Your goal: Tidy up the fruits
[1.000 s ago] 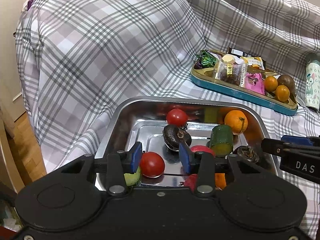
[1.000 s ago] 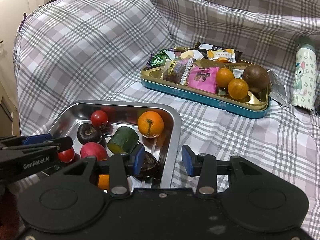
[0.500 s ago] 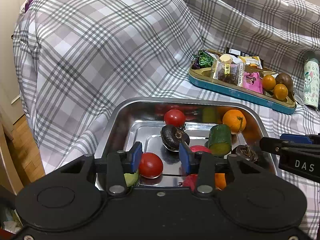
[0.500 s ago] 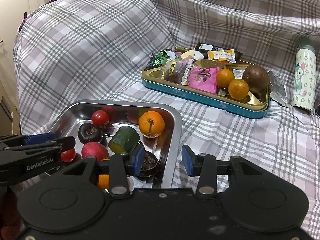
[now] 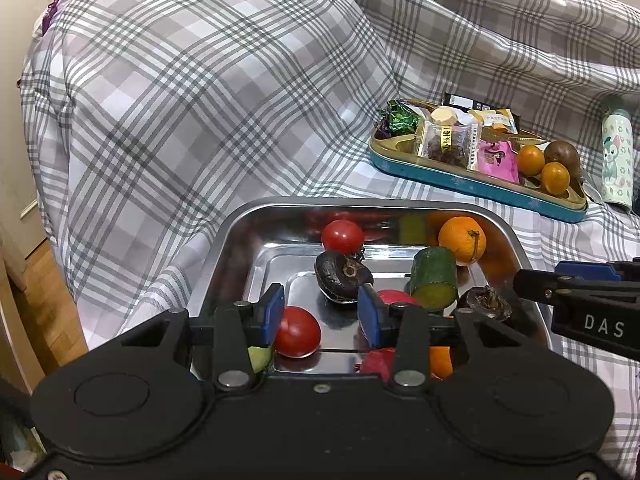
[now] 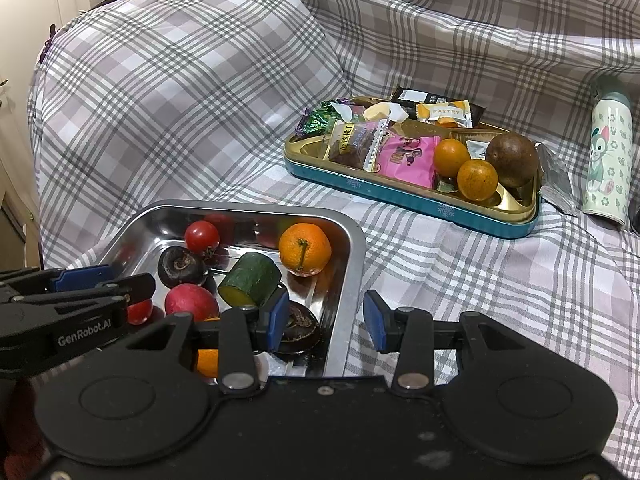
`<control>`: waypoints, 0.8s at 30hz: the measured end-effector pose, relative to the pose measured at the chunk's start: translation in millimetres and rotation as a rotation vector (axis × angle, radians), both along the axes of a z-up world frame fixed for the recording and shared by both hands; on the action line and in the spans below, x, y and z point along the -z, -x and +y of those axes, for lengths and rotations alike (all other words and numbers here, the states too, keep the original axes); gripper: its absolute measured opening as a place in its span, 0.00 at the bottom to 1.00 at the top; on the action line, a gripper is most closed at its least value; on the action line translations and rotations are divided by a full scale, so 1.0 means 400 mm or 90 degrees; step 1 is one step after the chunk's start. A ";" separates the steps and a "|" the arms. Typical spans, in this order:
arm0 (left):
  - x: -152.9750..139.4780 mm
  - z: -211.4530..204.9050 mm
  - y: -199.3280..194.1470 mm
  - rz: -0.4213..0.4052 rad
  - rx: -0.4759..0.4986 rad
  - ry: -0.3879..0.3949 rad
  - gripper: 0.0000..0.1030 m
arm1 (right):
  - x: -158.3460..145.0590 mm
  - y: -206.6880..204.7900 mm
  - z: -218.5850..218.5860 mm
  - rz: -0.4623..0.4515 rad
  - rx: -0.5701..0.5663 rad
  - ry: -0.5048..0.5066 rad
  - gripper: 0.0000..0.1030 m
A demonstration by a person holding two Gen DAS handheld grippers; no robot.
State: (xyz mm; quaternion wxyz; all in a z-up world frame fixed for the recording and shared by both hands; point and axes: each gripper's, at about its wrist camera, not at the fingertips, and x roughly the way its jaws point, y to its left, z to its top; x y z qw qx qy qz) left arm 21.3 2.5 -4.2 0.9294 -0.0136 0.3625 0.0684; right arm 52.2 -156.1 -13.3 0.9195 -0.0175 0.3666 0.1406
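Observation:
A steel tray (image 5: 224, 252) (image 6: 352, 256) on the plaid sheet holds two red tomatoes (image 5: 298, 337) (image 5: 342, 235), an orange (image 5: 462, 240) (image 6: 305, 249), a green cucumber piece (image 5: 434, 283) (image 6: 250, 279), two dark round fruits (image 5: 343, 276) (image 5: 485, 304) and a red fruit (image 6: 191, 301). My left gripper (image 5: 321, 316) is open and empty over the tray's near end, with the near tomato between its fingers. My right gripper (image 6: 325, 317) is open and empty, straddling the tray's right rim. A teal tin (image 6: 400, 196) (image 5: 460, 184) behind holds two small oranges (image 6: 477, 179) (image 6: 451, 157), a brown fruit (image 6: 513, 159) and snack packets.
A pale printed bottle (image 6: 608, 152) (image 5: 618, 156) lies to the right of the tin. Foil wrapper (image 6: 554, 180) sits beside it. The plaid cover rises as a pillow (image 5: 208, 92) behind the tray. Wooden floor (image 5: 44, 292) shows at far left.
Both grippers have shifted only slightly; the view of the tray and tin moved a little. Both stay open. No fruit has moved.

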 end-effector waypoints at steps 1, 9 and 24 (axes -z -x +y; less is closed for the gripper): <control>0.000 0.000 0.000 0.000 0.000 0.000 0.48 | 0.000 0.000 0.000 0.000 0.000 0.000 0.43; 0.000 0.000 0.001 0.000 0.000 0.003 0.48 | -0.001 0.001 0.001 -0.001 0.001 0.000 0.43; 0.000 0.000 0.002 0.000 -0.001 0.006 0.48 | -0.003 0.002 0.001 -0.002 0.002 0.001 0.43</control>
